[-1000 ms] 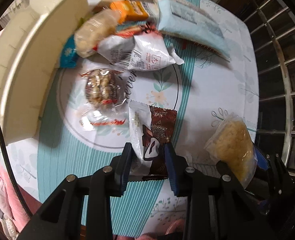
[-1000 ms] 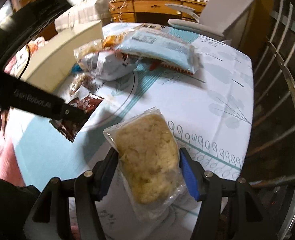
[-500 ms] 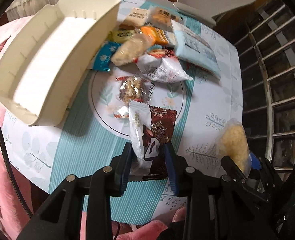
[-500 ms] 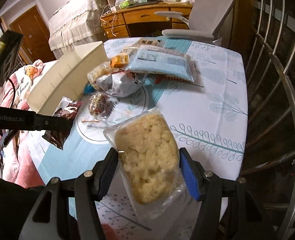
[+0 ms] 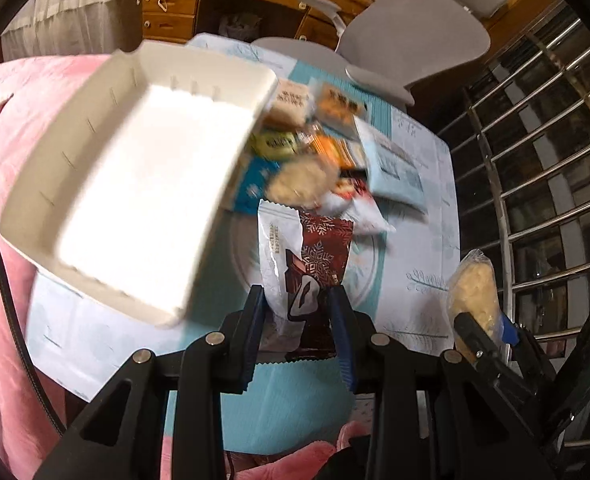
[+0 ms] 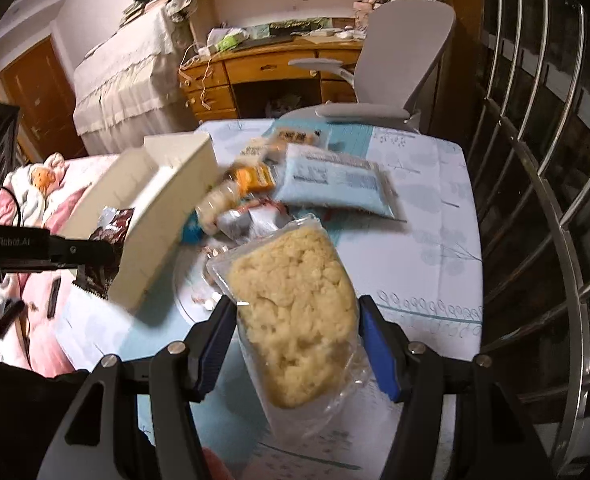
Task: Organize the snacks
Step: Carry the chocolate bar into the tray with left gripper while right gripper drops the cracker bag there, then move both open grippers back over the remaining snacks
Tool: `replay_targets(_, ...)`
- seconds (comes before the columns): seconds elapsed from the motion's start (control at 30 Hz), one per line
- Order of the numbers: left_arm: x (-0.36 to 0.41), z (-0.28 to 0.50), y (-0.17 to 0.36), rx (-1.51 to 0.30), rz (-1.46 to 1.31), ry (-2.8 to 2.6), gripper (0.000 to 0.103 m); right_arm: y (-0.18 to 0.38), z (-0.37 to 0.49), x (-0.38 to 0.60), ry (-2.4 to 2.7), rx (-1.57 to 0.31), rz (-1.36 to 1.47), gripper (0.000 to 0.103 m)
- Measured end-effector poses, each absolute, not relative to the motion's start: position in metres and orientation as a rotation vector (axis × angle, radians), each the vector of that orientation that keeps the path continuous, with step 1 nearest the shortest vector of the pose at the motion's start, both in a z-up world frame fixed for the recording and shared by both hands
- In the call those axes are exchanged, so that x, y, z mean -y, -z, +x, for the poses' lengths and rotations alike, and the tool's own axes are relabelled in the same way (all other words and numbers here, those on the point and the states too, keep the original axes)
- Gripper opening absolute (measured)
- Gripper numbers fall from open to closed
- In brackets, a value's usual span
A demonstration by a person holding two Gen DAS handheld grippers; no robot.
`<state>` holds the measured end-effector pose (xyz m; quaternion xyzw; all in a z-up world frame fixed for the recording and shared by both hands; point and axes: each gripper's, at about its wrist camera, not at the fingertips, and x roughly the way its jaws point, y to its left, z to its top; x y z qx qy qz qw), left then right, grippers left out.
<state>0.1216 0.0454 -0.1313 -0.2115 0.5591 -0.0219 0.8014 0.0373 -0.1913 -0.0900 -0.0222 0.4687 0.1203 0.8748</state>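
— Above the tabletop [image 5: 427,280], what is the left gripper [image 5: 299,320] carrying?
— A brown-and-white snack packet [image 5: 307,256], pinched by its lower end between the blue pads, standing up and clear of the cloth.

— And the right gripper [image 6: 295,344]?
— It is clamped on a clear bag of pale yellow crumbly snack [image 6: 295,312]. The bag sits between both pads, upper end tilted toward the left, and is also off the tabletop.

— Where is the cream tray [image 5: 135,184]?
— At the left side of the tabletop, blurred, its open side facing the left wrist camera. I see nothing lying inside it. In the right wrist view it hides part of the brown packet.

— The remaining snacks?
— Heaped just beside the tray's far right edge: a pale blue flat pack [image 6: 335,180], orange packets [image 5: 339,108], a yellow-green one [image 5: 275,144], a white crinkled bag [image 5: 359,208] and another pale crumbly one [image 5: 299,180]. They overlap; details are blurred.

— Anything beyond?
— A grey chair [image 6: 399,60] at the far edge, a wooden desk [image 6: 271,68] behind it.
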Motion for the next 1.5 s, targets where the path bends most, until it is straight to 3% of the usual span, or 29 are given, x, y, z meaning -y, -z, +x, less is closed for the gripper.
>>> replay_targets(0.53, -0.192, 0.131, 0.114, -1.121, -0.361, 0.072, 0.031, 0.074, 0.053, 0.053, -0.272, -0.911, 0.13, 0.061)
replay_targets(0.97, -0.265, 0.14, 0.112, -1.133, -0.276, 0.039, 0.032, 0.08, 0.058, -0.048, -0.378, -0.884, 0.114, 0.061)
replay_targets(1.0, -0.267, 0.14, 0.113, -1.137, -0.271, 0.032, 0.036, 0.081, 0.058, -0.053, -0.389, -0.881, 0.105, 0.062)
replay_targets(1.03, -0.266, 0.142, 0.114, -1.145, -0.264, 0.018, 0.053, 0.082, 0.058, -0.058, -0.404, -0.877, 0.096, 0.062)
replay_targets(1.1, -0.268, 0.143, 0.117, -1.162, -0.254, -0.023, 0.066, 0.085, 0.06, -0.064, -0.419, -0.889, 0.087, 0.064)
replay_targets(1.2, -0.271, 0.142, 0.12, -1.171, -0.259, -0.022, 0.066, 0.09, 0.059, -0.066, -0.4, -0.92, 0.079, 0.069)
replay_targets(1.5, -0.243, 0.14, 0.138, -1.238, -0.177, 0.058, 0.067, 0.102, 0.048, -0.051, -0.321, -0.981, 0.086, 0.07)
